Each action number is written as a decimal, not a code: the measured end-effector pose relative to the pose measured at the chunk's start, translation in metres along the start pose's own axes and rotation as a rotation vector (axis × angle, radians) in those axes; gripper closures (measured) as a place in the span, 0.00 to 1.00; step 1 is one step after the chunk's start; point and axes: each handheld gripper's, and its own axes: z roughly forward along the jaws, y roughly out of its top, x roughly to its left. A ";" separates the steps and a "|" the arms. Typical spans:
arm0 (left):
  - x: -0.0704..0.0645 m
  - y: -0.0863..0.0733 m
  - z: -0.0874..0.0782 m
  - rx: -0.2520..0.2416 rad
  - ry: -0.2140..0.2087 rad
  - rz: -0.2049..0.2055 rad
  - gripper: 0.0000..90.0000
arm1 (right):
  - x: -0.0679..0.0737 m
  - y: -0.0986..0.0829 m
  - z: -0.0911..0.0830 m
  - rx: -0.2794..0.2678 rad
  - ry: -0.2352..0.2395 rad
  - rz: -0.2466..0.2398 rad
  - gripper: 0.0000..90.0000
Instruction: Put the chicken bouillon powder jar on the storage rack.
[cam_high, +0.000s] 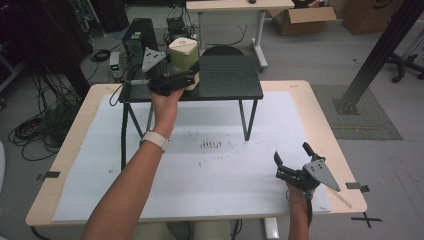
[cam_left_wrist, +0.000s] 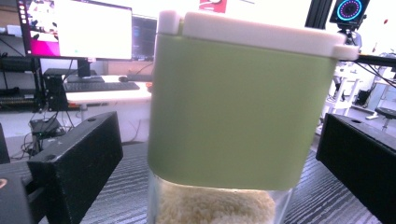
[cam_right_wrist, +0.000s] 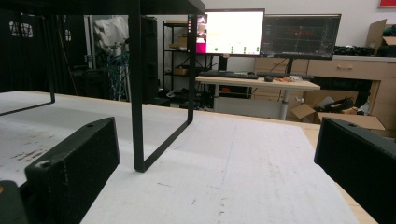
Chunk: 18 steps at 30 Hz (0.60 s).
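The container (cam_high: 184, 59), with a green body, a white lid and a clear lower section holding pale grains, stands upright on the black raised shelf (cam_high: 235, 80) at the far side of the bench (cam_high: 300, 100). It sits on the left part of the shelf top, near the front edge.

Left tongs (cam_high: 187, 80): positioned at the container, one jaw on each side of its lower body. In the left gripper view the container (cam_left_wrist: 240, 112) stands between the two jaws, and a gap shows on both sides, so the left tongs are open and not clamped on it. The left forearm reaches across the white sheet (cam_high: 200, 175) that covers the bench.

Right tongs (cam_high: 291, 159): held low over the near right part of the white sheet, well apart from the shelf and the container. The jaws are spread wide and hold nothing. In the right gripper view the jaws point toward a shelf leg (cam_right_wrist: 136, 93), with the sheet (cam_right_wrist: 243, 172) below.
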 end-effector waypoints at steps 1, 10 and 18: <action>0.000 0.000 -0.001 -0.001 -0.006 0.000 0.01 | 0.000 0.000 0.000 0.000 0.000 0.000 0.00; -0.005 0.004 -0.011 -0.005 -0.019 0.035 0.00 | 0.000 0.000 0.000 0.000 0.001 -0.001 0.00; -0.011 0.004 -0.035 -0.051 -0.025 0.069 0.00 | 0.000 0.000 0.000 0.000 0.001 -0.001 0.00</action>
